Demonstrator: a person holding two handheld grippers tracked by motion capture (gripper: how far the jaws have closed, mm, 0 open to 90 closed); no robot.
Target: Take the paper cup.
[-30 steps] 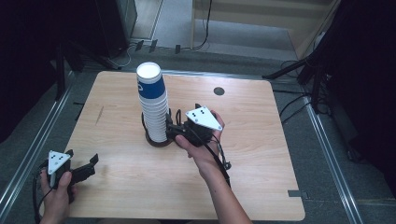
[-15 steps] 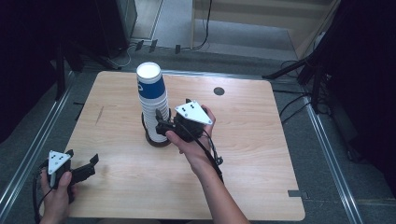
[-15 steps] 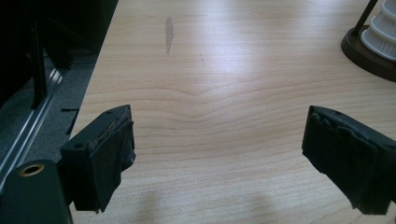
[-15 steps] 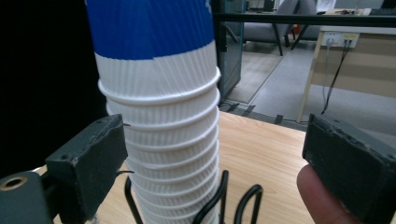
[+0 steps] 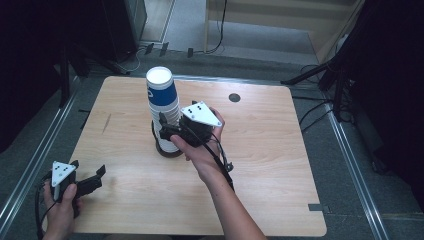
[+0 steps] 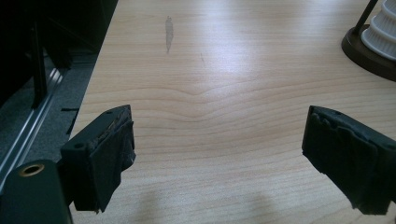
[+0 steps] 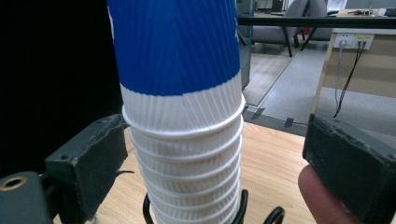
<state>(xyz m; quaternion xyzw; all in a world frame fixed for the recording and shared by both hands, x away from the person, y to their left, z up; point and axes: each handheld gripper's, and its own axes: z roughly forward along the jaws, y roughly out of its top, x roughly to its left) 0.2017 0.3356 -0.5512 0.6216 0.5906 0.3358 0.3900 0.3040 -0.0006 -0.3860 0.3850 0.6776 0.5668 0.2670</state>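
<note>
The wooden table is evenly lit from above while the frame's left and right edges fall into near-black. A pale glare band crosses the tabletop in the left gripper view, and soft shadows pool at its bottom centre. In the right gripper view the stack of paper cups is sharp, its upper left black.

The right gripper has moved left (from beside the holder) until its open fingers flank the stack of cups.
</note>
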